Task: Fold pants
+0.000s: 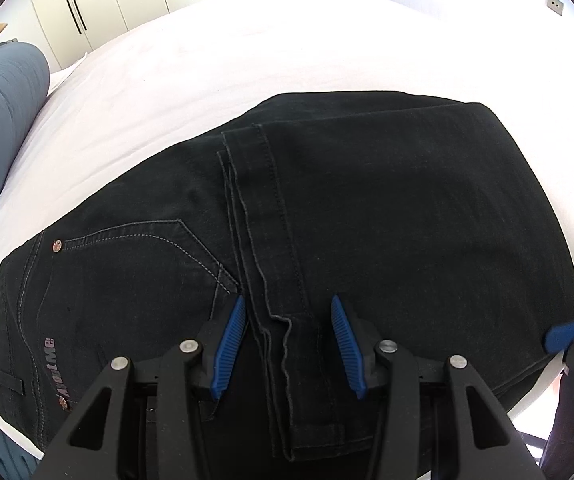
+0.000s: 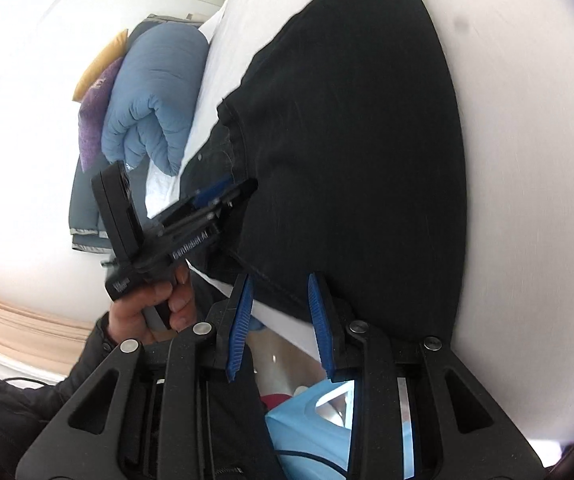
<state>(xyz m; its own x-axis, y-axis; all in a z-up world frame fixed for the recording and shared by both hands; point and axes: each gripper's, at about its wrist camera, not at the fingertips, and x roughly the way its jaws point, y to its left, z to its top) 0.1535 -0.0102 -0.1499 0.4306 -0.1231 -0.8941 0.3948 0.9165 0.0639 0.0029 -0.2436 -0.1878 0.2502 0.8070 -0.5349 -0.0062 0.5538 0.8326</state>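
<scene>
The left hand-held gripper [image 1: 287, 344] stands released, its fingers on either side of the pants [image 1: 367, 208] hem on the bed [image 1: 247, 48]. The right hand-held gripper [image 2: 281, 320], also released, is at the pants' edge.

one pants [image 1: 367, 208], two tongs [image 1: 287, 344] [image 2: 279, 320], one blue duvet [image 2: 151, 96]

Left claw [image 1: 288, 346]: pointed steeply down, blue pads parted, nothing pressed between them.
Left hand [image 2: 155, 308]: fist wrapped round the claw's black handle, dark sleeve at the wrist.
Right claw [image 2: 277, 322]: angled gently downward, pads apart with a narrower gap, gripping nothing.
</scene>
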